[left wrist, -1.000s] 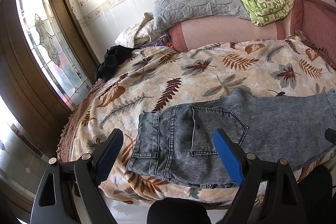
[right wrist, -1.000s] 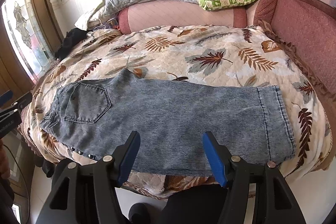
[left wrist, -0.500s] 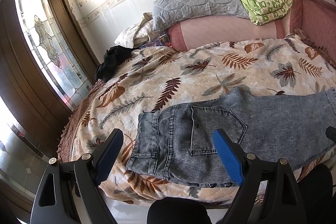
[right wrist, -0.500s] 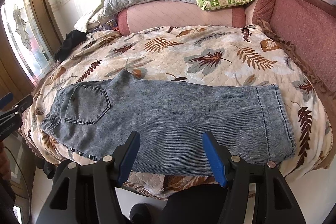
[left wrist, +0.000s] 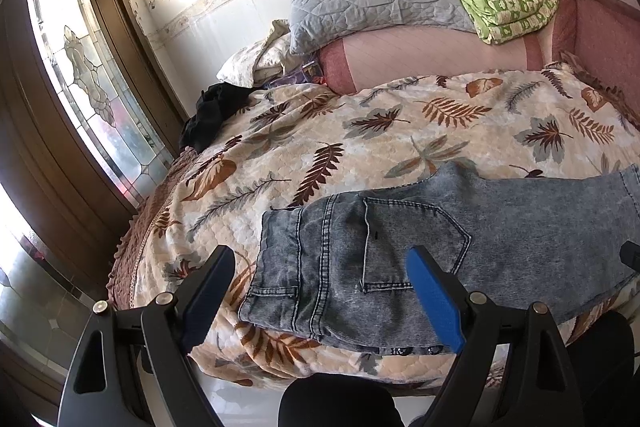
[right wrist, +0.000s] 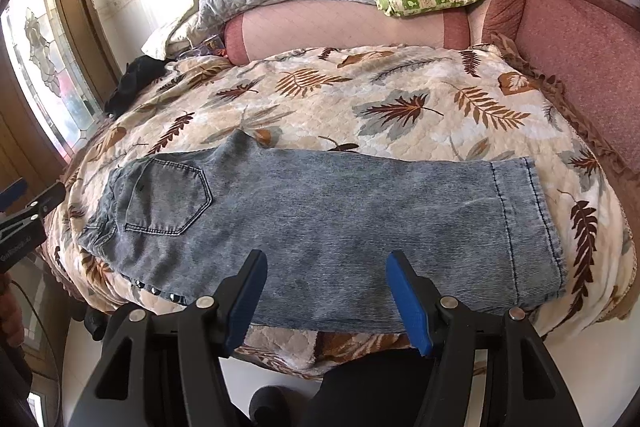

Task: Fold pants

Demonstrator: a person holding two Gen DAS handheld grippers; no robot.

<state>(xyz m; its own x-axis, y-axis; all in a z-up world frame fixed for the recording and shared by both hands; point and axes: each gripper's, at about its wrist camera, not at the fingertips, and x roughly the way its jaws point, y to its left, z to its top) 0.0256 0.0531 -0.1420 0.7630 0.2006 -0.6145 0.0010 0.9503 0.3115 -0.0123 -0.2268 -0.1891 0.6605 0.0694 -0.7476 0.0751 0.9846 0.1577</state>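
- Denim pants (right wrist: pixel 320 211) already halved lengthwise, flat on bedspread (right wrist: pixel 360 99).
- Left gripper (left wrist: pixel 320 291) & right gripper (right wrist: pixel 326 291): both wide open, nothing held.
- Next imo: grab hem, fold to waistband.

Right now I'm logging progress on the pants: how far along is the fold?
Done: the grey-blue denim pants lie flat, apparently folded leg over leg, on the leaf-print quilt. In hand: nothing; left gripper and right gripper hover open. Left: folding hem toward waistband.
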